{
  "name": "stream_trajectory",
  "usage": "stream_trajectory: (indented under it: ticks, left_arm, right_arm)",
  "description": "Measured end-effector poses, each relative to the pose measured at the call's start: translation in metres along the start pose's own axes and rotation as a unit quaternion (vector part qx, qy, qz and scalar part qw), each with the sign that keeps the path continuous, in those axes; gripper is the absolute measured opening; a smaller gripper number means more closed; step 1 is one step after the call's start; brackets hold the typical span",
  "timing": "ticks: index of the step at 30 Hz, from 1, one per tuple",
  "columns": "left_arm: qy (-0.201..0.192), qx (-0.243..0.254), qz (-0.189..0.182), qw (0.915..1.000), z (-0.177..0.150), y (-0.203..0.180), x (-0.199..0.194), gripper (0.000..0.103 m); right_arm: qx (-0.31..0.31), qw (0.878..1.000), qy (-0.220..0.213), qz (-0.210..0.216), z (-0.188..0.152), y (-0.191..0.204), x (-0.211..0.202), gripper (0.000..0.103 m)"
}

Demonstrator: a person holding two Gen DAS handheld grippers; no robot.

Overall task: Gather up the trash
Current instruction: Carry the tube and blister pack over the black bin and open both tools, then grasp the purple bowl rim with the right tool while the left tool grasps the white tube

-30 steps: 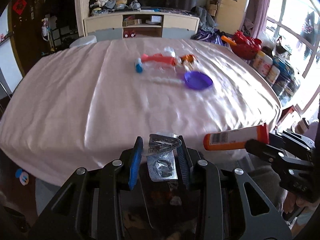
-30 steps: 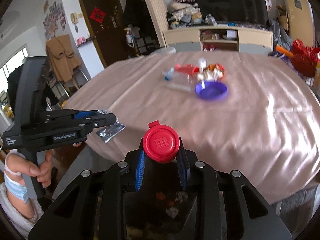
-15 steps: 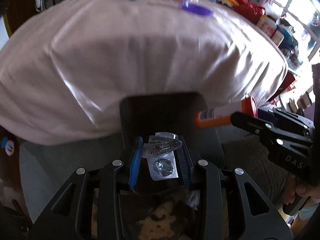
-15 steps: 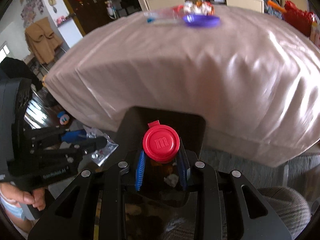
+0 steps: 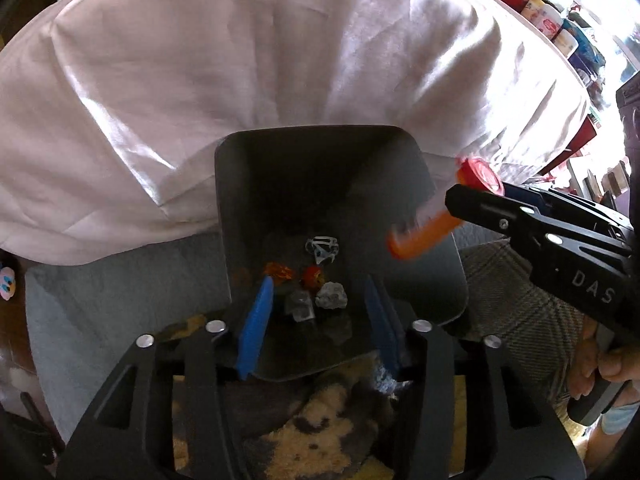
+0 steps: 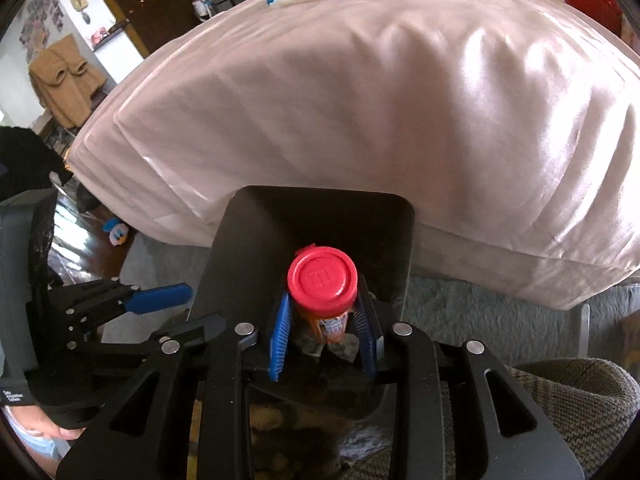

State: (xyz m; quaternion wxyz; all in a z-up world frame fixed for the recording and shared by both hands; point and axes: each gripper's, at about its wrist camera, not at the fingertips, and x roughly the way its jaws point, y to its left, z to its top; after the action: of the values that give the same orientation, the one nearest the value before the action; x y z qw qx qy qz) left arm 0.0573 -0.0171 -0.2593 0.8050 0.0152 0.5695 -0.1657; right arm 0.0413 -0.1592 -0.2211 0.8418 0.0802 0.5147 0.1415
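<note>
So the black bin (image 5: 320,184) sits on the floor right against the draped desk edge, open at the top, square-ish with rounded corners. At the bottom there's a little heap: a crumpled clear wrapper (image 5: 322,249), an orange wrapper scrap (image 5: 279,271), a round red-orange bit (image 5: 313,276), a grey crumpled wad (image 5: 331,296), and the silvery blister pack (image 5: 299,305) lying among them. The orange candy tube (image 6: 323,298) with its red embossed cap hangs over the bin mouth, cap end toward my right camera, tilted down into the opening. Its body looks motion-blurred from the left side (image 5: 424,234).
</note>
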Motion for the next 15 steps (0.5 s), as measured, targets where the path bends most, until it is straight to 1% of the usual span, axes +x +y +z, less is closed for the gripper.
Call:
stream_trajectory:
  ticks: [2, 3, 5, 6, 8, 10, 11, 13, 15]
  left_arm:
    - [-0.003, -0.001, 0.004, 1.0, 0.001, -0.001, -0.002, 0.053]
    - [-0.005, -0.001, 0.007, 1.0, 0.003, 0.0, -0.005, 0.056]
    - [-0.009, -0.002, 0.015, 0.9998, 0.004, 0.001, -0.009, 0.06]
    - [-0.011, -0.002, 0.018, 0.9998, 0.005, 0.002, -0.011, 0.062]
    - [-0.016, -0.003, 0.025, 0.9996, 0.005, 0.003, -0.015, 0.067]
    - [-0.022, -0.002, 0.034, 0.9992, 0.007, 0.004, -0.021, 0.078]
    - [-0.025, -0.002, 0.038, 0.999, 0.007, 0.004, -0.024, 0.08]
    - [-0.031, 0.001, 0.047, 0.9984, 0.01, 0.003, -0.031, 0.086]
    - [-0.036, 0.004, 0.051, 0.998, 0.012, 0.002, -0.036, 0.091]
  right_arm:
    - [0.005, 1.0, -0.003, -0.003, 0.002, -0.001, -0.001, 0.047]
    - [0.007, 1.0, -0.005, -0.005, 0.004, -0.001, -0.001, 0.049]
    - [0.013, 1.0, -0.011, -0.01, 0.006, -0.004, -0.006, 0.058]
    - [0.015, 1.0, -0.014, -0.011, 0.007, -0.006, -0.008, 0.06]
    - [0.015, 1.0, -0.02, -0.018, 0.009, -0.008, -0.015, 0.07]
    - [0.012, 0.999, -0.028, -0.022, 0.011, -0.008, -0.022, 0.076]
    - [0.012, 0.999, -0.031, -0.021, 0.012, -0.009, -0.025, 0.081]
    - [0.014, 0.999, -0.038, -0.009, 0.015, -0.011, -0.033, 0.085]
    - [0.017, 0.999, -0.045, 0.002, 0.019, -0.013, -0.04, 0.086]
